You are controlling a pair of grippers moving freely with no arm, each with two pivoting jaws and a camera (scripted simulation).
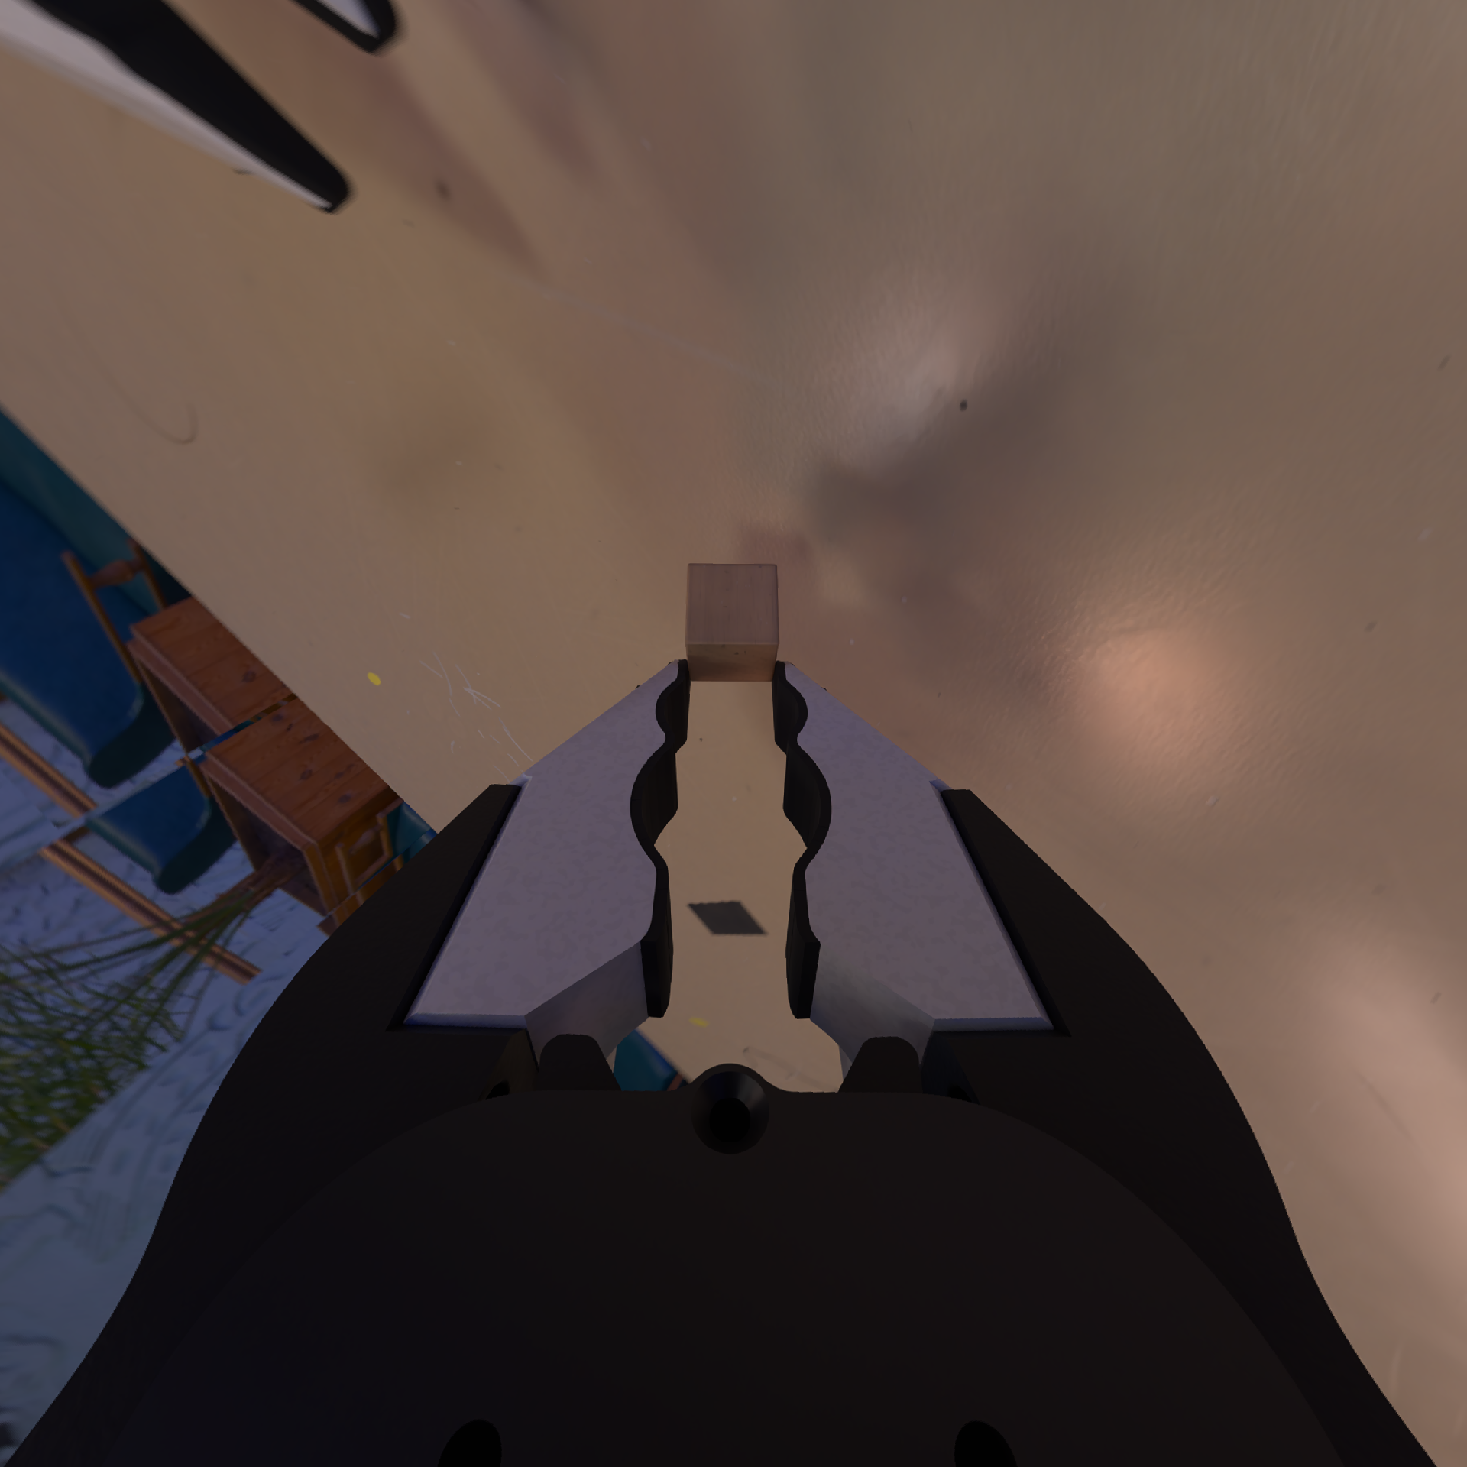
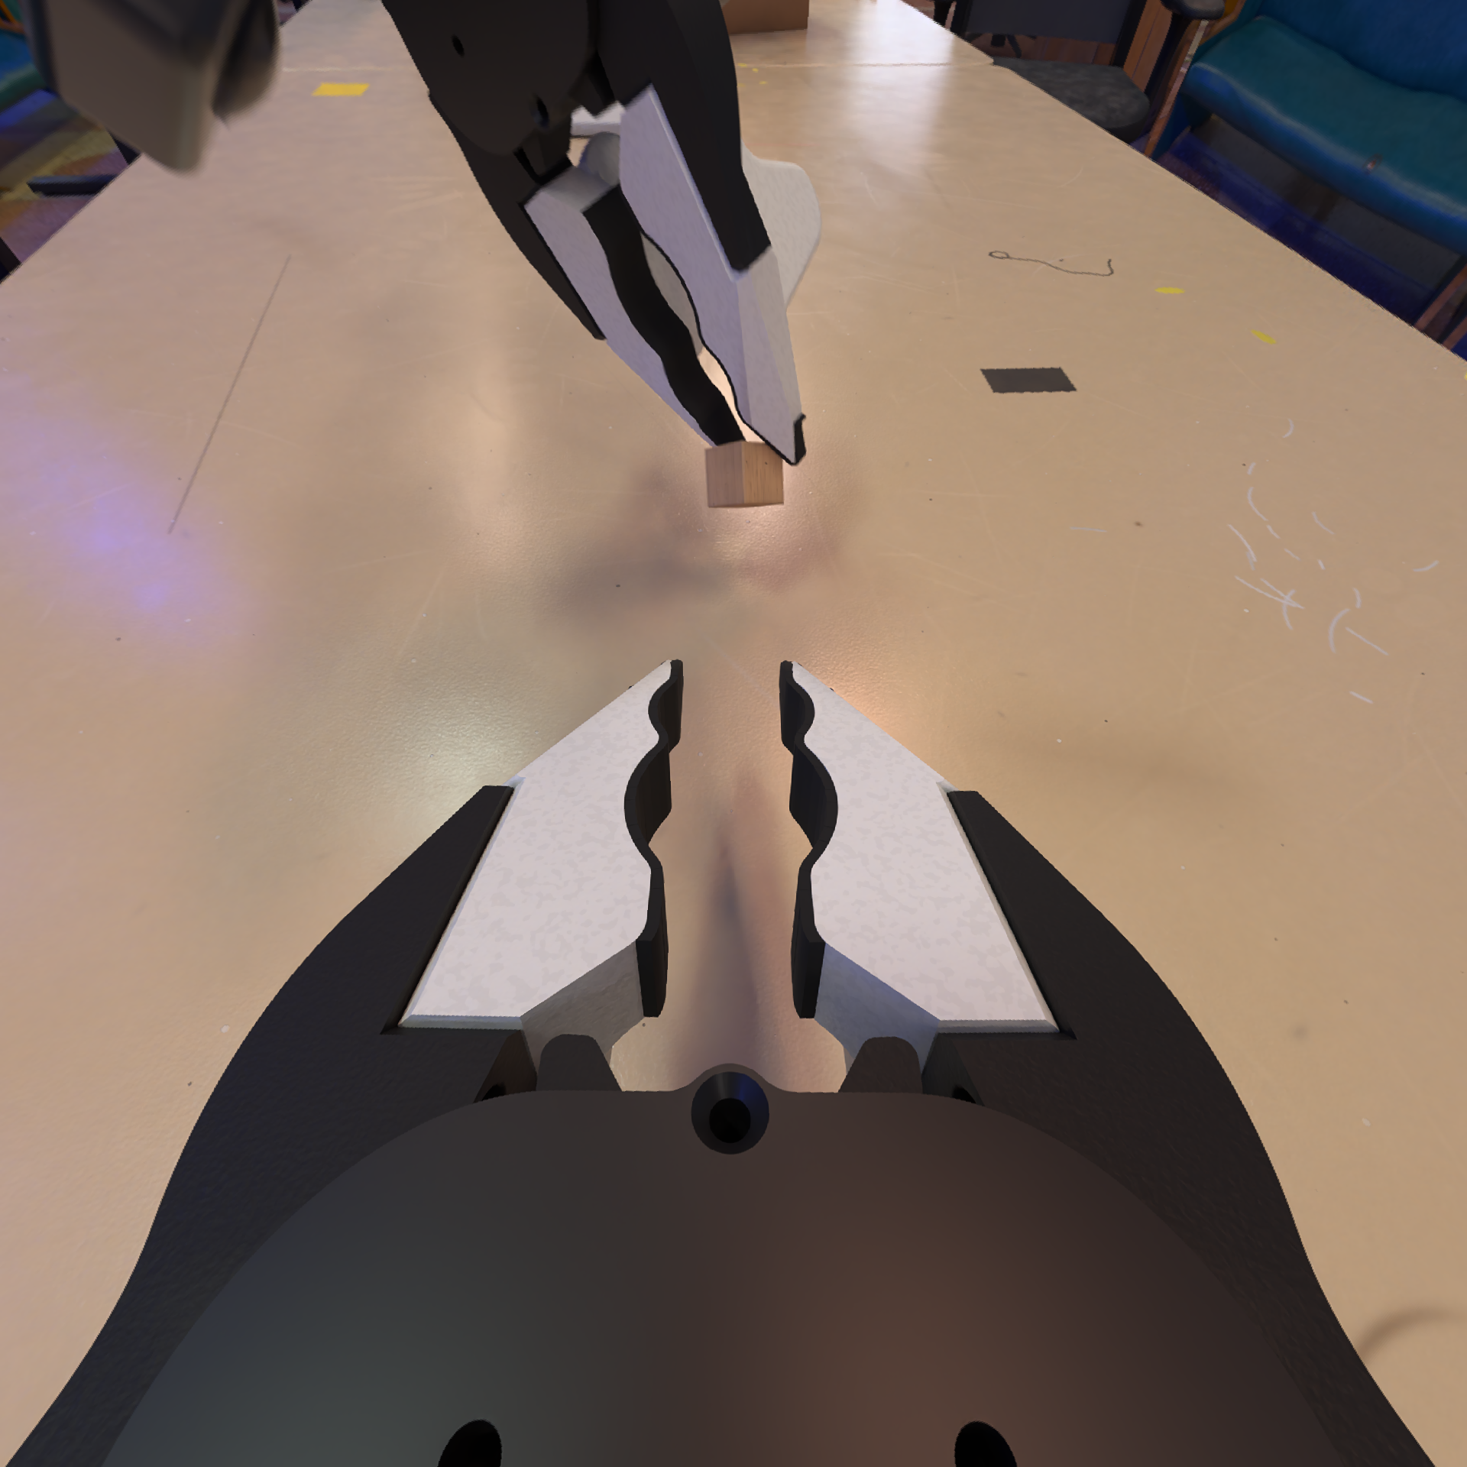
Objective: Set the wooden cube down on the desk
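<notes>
The small wooden cube sits between the very tips of my left gripper, whose jaws press on its sides. In the right wrist view the left gripper slants down from above and pinches the top of the cube just over the tan desk. I cannot tell whether the cube touches the desk. My right gripper is open and empty, low over the desk, pointing at the cube from a short distance. One of its fingers shows at the upper left of the left wrist view.
A dark square patch and yellow tape marks lie on the desk. Blue chairs stand past its right edge. A blurred beige object hangs at the upper left. Wooden furniture stands beyond the desk edge.
</notes>
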